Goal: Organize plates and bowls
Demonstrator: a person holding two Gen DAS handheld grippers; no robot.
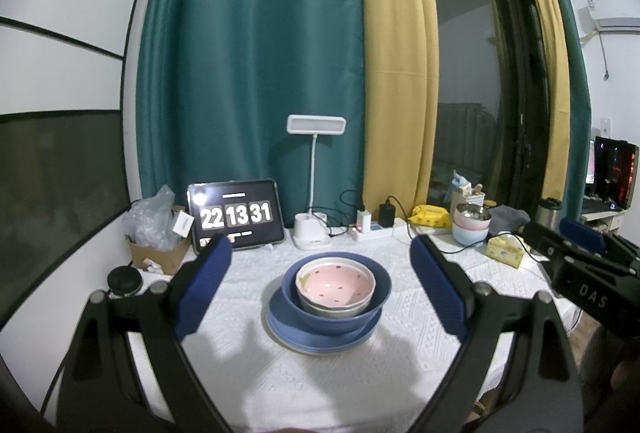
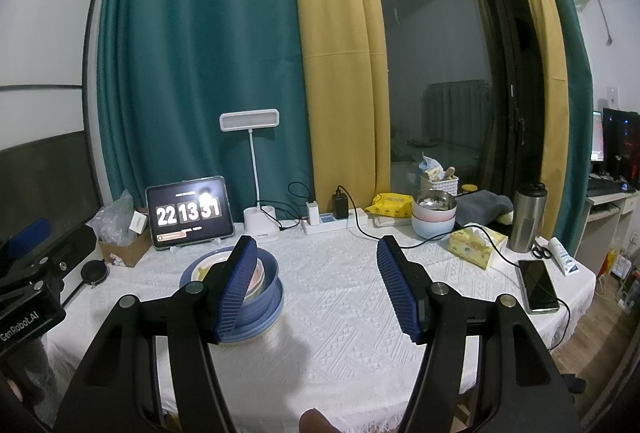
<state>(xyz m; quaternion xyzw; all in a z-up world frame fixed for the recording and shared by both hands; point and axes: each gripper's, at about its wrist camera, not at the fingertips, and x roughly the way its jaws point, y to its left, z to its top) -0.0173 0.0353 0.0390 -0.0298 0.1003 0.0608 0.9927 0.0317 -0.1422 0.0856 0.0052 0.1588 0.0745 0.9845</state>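
A pink dotted bowl (image 1: 335,285) nests in a grey bowl, inside a big blue bowl (image 1: 336,317), on stacked blue plates (image 1: 320,343) in the middle of the white tablecloth. In the left wrist view my left gripper (image 1: 320,273) stands wide open, short of the stack, holding nothing. My right gripper (image 2: 316,273) is open and empty over bare cloth; its left finger hides part of the blue bowl (image 2: 268,285) and plates (image 2: 256,331). A second stack of pastel bowls (image 2: 434,217) with a metal bowl on top stands at the back right.
Along the back edge stand a tablet clock (image 1: 236,215), a white desk lamp (image 1: 314,233), a power strip (image 2: 334,221) with chargers, a cardboard box (image 1: 158,253) and a yellow tissue box (image 2: 472,251). A phone (image 2: 538,285), steel tumbler (image 2: 528,217) and tube (image 2: 562,255) lie right.
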